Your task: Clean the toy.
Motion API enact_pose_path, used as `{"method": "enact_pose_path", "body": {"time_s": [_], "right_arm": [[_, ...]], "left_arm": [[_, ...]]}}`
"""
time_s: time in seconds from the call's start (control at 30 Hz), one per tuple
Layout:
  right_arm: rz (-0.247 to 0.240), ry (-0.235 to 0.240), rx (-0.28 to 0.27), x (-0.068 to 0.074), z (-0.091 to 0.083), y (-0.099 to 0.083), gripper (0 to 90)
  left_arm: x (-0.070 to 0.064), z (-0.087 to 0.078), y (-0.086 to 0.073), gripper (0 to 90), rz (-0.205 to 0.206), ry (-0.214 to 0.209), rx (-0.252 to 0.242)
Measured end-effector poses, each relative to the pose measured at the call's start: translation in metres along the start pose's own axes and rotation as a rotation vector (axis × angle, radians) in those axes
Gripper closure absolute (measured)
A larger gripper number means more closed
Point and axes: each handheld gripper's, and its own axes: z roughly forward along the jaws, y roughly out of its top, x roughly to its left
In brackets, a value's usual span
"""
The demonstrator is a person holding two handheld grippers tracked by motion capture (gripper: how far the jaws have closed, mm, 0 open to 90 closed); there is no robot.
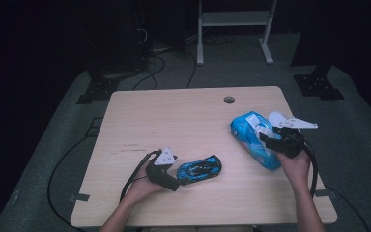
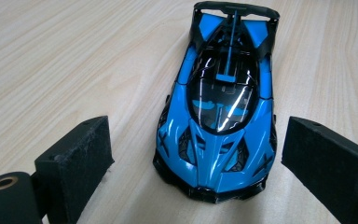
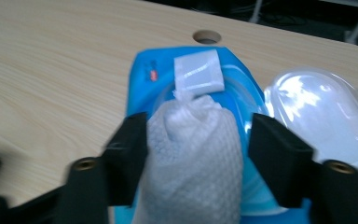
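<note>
At lower centre of the high view, the left gripper [image 1: 173, 175] met a blue toy sports car [image 1: 199, 169]; its own view showed jaws spread wide, untouching. At right, the right gripper [image 3: 193, 158] loosely flanked a white wipe [image 3: 193, 154] rising from a blue wet-wipes pack [image 1: 253, 140], lid [image 3: 319, 109] open.

toy car [image 1: 199, 169] on table [image 1: 174, 121], front-centre | left gripper [image 1: 174, 178] just left of car | wipes pack [image 1: 253, 139] on table, right | right gripper [image 1: 270, 137] over pack
</note>
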Motion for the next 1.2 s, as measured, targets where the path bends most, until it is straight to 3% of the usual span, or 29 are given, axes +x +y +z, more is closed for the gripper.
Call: {"method": "enact_pose_path", "body": {"time_s": [0.17,0.27,0.6,0.77,0.87,1.03,1.2], "right_arm": [[-0.021,-0.019,0.028,0.003,0.002,-0.003,74.4],[-0.03,-0.016,0.015,0.003,-0.002,-0.002,85.6],[-0.001,0.008,-0.125,0.003,-0.034,0.013,87.2],[-0.02,0.071,-0.192,0.013,-0.055,0.026,87.2],[-0.077,0.127,-0.207,0.033,-0.068,0.035,87.2],[-0.197,0.268,-0.169,0.081,-0.079,0.047,87.1],[-0.29,0.449,-0.043,0.128,-0.067,0.05,87.0]], "left_arm": [[0.0,0.002,0.0,7.8,0.001,0.004,0.011],[-0.001,0.001,0.0,7.8,0.006,0.007,0.016],[0.0,0.0,-0.003,8.0,-0.015,0.008,0.005],[0.001,-0.001,-0.003,7.9,-0.015,0.007,0.002],[0.002,-0.002,-0.003,7.9,-0.009,0.008,0.008],[0.003,-0.004,-0.002,8.0,-0.01,0.009,-0.006],[0.002,-0.005,-0.001,8.0,-0.001,0.004,-0.005]]}}
